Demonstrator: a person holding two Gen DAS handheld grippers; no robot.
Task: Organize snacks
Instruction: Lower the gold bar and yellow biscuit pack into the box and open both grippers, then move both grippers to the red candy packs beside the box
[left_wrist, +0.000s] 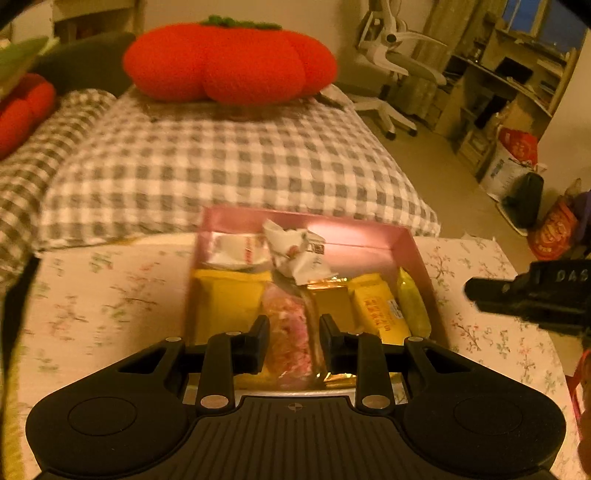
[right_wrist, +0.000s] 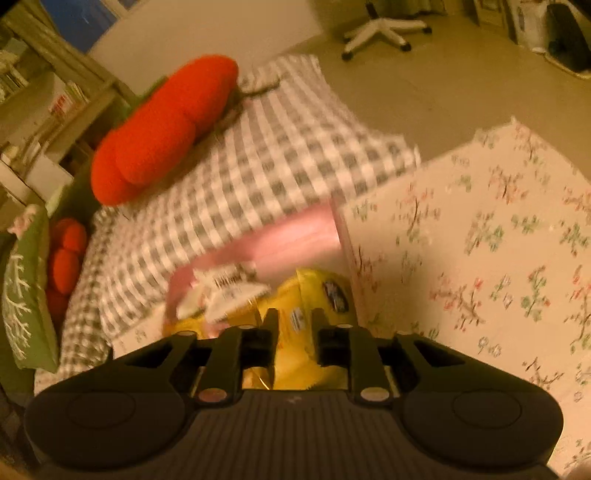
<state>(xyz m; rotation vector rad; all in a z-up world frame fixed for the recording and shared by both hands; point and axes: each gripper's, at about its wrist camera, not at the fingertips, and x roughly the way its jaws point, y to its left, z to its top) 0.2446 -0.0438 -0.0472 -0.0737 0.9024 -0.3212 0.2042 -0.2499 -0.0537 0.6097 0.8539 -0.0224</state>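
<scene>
Right hand-held gripper (left_wrist: 476, 291) marked "DAS"

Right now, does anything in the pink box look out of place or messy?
Yes. A crumpled white wrapper sits askew on top of the other snacks at the back of the pink box, sticking up above them, while the yellow packets lie flat in a row. Nothing looks spilled onto the floral tablecloth.

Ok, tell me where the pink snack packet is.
Left wrist view: the pink snack packet lies in the pink box, between the left gripper's fingers, yellow packets either side.
</scene>
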